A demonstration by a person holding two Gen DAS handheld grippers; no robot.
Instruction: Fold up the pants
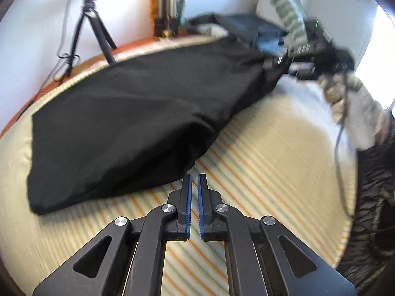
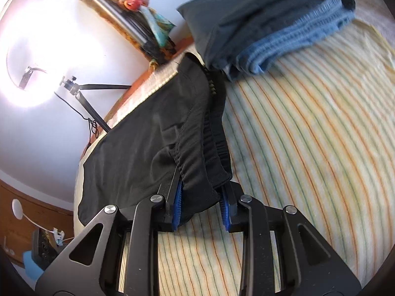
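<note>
Bedroom: striped bedsheet, folded clothes

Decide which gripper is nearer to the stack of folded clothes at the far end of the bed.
Right. The right gripper holds the black pants by the waistband, close to the folded stack. The left gripper sits near the other end, beside the pants, gripping nothing.

Black pants folded lengthwise, waistband lifted off bed

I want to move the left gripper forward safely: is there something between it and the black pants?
Nothing visible: only bare striped sheet lies between the left gripper and the black pants; the right gripper holds their waistband.
</note>
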